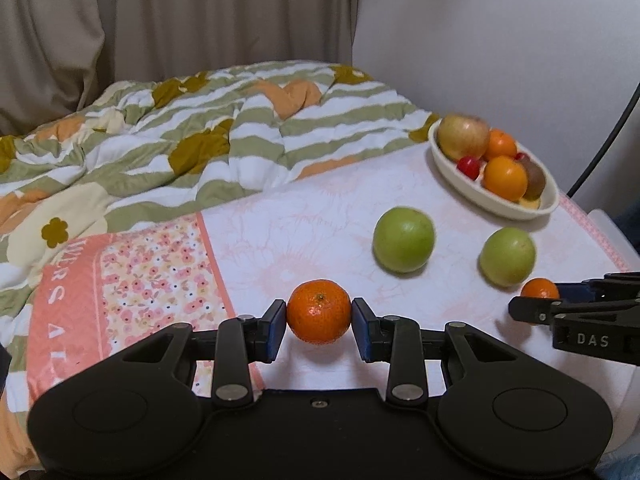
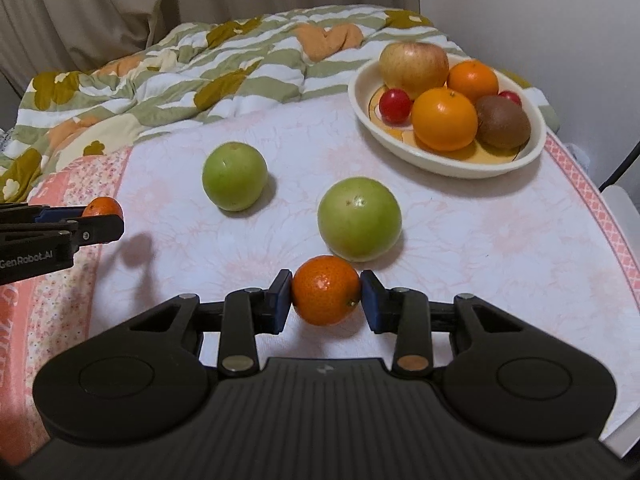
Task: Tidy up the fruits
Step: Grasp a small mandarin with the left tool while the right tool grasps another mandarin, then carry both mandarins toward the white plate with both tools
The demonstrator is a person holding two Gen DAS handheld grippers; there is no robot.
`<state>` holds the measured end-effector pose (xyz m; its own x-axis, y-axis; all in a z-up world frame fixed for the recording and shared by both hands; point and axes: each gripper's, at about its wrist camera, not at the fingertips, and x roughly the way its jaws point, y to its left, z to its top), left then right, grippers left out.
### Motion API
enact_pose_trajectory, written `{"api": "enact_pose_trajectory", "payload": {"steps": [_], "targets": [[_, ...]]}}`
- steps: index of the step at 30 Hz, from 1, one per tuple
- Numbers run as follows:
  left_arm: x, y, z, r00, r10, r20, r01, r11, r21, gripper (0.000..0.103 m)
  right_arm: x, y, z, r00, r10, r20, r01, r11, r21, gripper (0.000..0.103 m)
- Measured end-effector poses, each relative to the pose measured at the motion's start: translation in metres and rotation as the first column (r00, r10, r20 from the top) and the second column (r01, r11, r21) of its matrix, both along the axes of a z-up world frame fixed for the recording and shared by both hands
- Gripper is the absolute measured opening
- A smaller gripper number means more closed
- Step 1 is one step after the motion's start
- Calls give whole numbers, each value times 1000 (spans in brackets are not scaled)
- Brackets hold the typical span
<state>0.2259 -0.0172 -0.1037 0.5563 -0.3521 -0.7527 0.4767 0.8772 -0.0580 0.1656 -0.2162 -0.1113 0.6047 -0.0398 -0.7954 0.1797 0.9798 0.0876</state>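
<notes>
The left gripper (image 1: pixel 319 312) is gripping a small mandarin (image 1: pixel 319 311) between its fingers (image 1: pixel 276 330), and the right gripper (image 2: pixel 326 291) is clamping a second mandarin (image 2: pixel 326 290) the same way, seemingly just lifting off the bed sheet (image 2: pixel 480 248). Beyond and to the right of both sets of fingers is sitting the white fruit dish (image 2: pixel 448 166), nearer the right hand, with two green apples (image 2: pixel 359 219) lying in between. Both grippers are pointing steeply downward, side by side

two apples (image 2: pixel 234 176) before bowl (image 2: pixel 440 162), quilt (image 2: pixel 160 76) behind
</notes>
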Motion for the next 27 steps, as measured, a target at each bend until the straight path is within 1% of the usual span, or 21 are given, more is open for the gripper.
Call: {"api": "enact_pose_trajectory", "payload": {"steps": [6,11,16,19,23,27], "targets": [[-26,-6,30,998,6,61,-4,1000,-31,39,-19,-4,28,999,20,49,-19,1000,-8,52],[-48,-17,55,995,36,94,-30,997,-66,39,-35,-20,55,995,26,94,-26,1000,1,52],[-66,-41,76,990,63,128,-54,995,-78,39,-44,-51,78,990,49,129,-49,999,-2,52],[-75,-59,87,985,106,138,-95,992,-89,39,-46,-73,88,986,85,143,-84,996,-8,52],[-82,-87,95,978,157,134,-142,983,-118,39,-46,-104,95,980,131,152,-131,991,-9,52],[-83,-120,97,973,181,140,-165,979,-118,39,-42,-135,97,971,180,158,-179,984,-18,52]]}}
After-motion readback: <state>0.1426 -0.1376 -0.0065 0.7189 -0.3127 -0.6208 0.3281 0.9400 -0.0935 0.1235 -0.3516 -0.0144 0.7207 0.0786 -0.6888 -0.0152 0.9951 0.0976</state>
